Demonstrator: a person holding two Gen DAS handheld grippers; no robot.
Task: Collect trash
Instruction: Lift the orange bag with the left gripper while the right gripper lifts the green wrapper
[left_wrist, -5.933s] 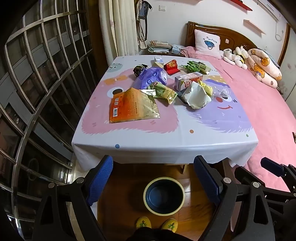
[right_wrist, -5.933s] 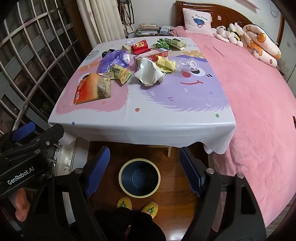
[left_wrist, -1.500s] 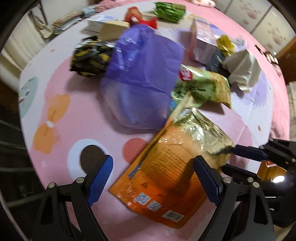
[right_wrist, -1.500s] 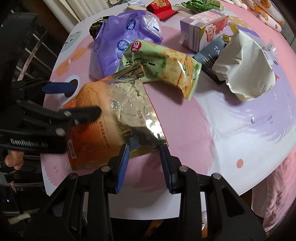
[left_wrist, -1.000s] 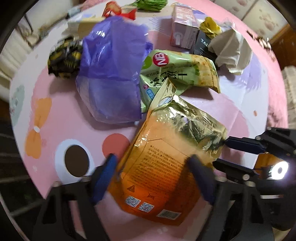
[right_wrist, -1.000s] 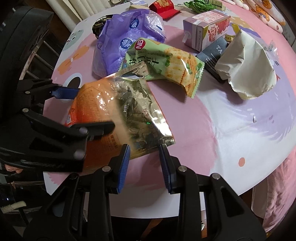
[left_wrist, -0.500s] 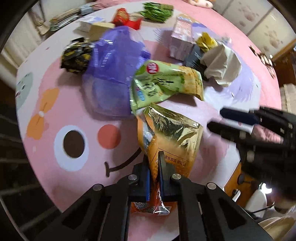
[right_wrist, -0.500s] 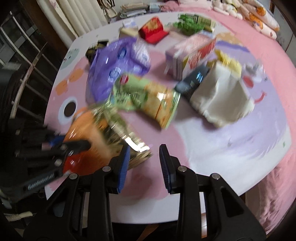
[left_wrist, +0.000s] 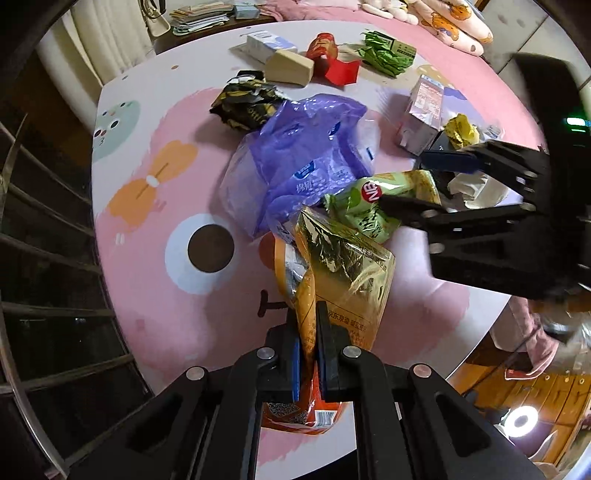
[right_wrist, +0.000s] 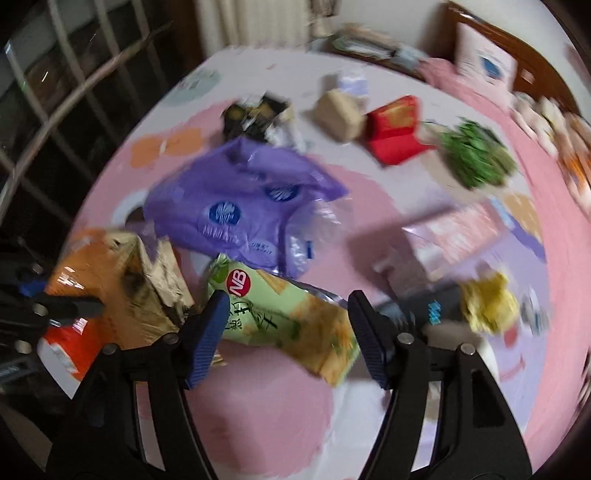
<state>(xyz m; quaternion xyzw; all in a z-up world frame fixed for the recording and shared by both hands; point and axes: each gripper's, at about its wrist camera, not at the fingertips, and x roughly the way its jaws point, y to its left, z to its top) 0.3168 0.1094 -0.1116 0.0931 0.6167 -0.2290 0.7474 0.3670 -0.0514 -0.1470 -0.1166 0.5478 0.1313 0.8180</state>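
Note:
My left gripper (left_wrist: 308, 321) is shut on the orange and gold foil snack bag (left_wrist: 343, 269), which hangs crumpled just above the pink tablecloth (left_wrist: 177, 306). The same orange bag (right_wrist: 110, 280) shows at the left of the blurred right wrist view. My right gripper (right_wrist: 288, 314) hovers over the green cracker packet (right_wrist: 284, 321); its jaws are opening, one on each side of the packet, with the pads clear of it. In the left wrist view the right gripper (left_wrist: 428, 184) reaches in from the right over the green packet (left_wrist: 369, 206).
A purple plastic bag (left_wrist: 303, 158) lies behind the green packet. Further back sit a black and yellow wrapper (left_wrist: 247, 103), a tan box (left_wrist: 290, 68), a red packet (left_wrist: 334, 59), green wrappers (left_wrist: 384, 53) and a pink carton (left_wrist: 423, 114). A metal window grille (left_wrist: 44, 221) stands left.
My left gripper has shut on the orange bag and lifted it. My right gripper let go of that bag, swung over the green packet and spread its jaws wider.

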